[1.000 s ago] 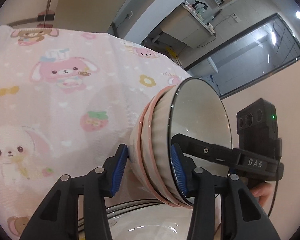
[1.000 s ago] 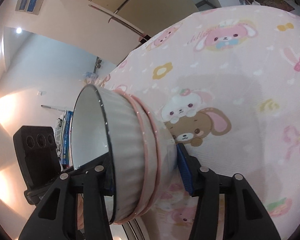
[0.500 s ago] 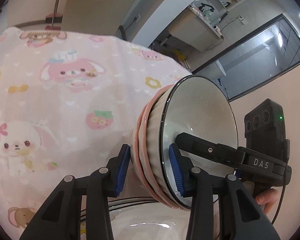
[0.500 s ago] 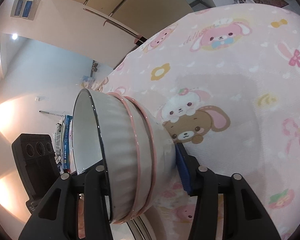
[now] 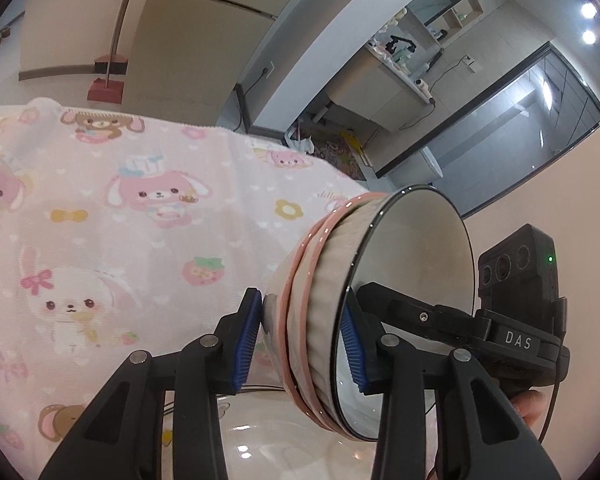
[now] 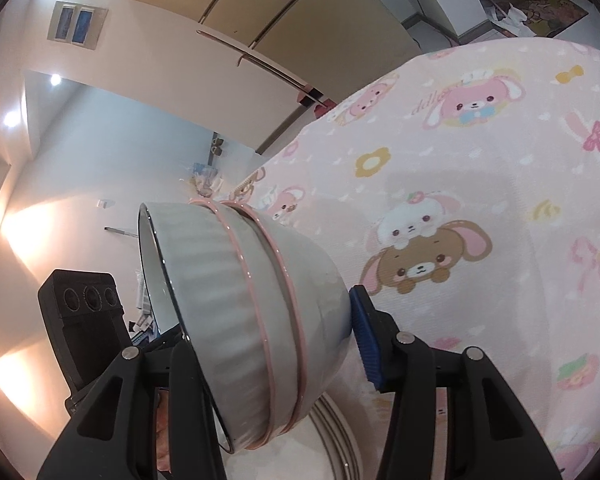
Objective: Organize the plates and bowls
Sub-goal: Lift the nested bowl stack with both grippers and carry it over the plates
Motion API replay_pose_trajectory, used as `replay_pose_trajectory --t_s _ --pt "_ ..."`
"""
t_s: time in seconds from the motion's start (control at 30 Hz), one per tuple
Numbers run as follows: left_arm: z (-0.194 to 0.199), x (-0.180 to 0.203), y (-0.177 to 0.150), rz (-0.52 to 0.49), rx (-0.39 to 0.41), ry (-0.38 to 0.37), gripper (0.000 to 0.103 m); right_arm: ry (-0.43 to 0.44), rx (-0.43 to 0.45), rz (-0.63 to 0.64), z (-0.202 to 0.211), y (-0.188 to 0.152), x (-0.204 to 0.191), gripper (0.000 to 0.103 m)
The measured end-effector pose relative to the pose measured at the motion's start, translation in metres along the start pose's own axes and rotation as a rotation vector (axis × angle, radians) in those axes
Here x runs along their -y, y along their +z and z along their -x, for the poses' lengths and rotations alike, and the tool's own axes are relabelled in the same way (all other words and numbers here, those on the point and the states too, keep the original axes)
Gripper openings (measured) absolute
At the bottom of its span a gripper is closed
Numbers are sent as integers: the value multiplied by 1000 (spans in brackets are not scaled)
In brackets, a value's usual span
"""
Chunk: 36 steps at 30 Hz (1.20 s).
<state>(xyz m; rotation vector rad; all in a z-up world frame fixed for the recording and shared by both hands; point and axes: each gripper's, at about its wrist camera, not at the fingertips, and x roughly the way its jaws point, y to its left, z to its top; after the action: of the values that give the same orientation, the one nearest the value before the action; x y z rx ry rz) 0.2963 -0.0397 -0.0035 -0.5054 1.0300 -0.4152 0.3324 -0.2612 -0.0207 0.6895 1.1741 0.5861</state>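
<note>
My left claw (image 5: pixel 300 340) and right claw (image 6: pixel 268 344) both clamp the nested bowls (image 5: pixel 340 312) from opposite sides, so the stack lifts together above the plate (image 5: pixel 284 440).

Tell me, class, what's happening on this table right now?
A person holds a gripper in each hand, and both are clamped on one stack of nested bowls from opposite sides. The left gripper has just closed further, one pad under the base and one inside the top bowl. The right gripper grips likewise. The stack is held tilted above the pink cartoon tablecloth, over a white plate just below it.
</note>
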Motion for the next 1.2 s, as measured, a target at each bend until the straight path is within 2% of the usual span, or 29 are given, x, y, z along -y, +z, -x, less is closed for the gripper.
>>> replay_pose_trajectory --t_s 0.37,0.5,0.6,0.77,0.93,1.2 --pt "31 -1 -3 27 20 3 40 25 4 6 3 -11 -17 47" --pt "43 0 -10 29 1 29 40 34 -13 3 -1 -23 -25 47" --pt "54 4 -22 16 9 52 40 29 -27 3 0 -34 -35 47" --pt "73 2 -42 52 4 41 40 9 -41 18 6 -55 -47 47" --pt "92 11 -63 16 -1 89 40 12 -63 14 9 -78 -54 47" --pt "111 4 -89 44 -21 65 40 -9 -98 28 11 -110 -63 47"
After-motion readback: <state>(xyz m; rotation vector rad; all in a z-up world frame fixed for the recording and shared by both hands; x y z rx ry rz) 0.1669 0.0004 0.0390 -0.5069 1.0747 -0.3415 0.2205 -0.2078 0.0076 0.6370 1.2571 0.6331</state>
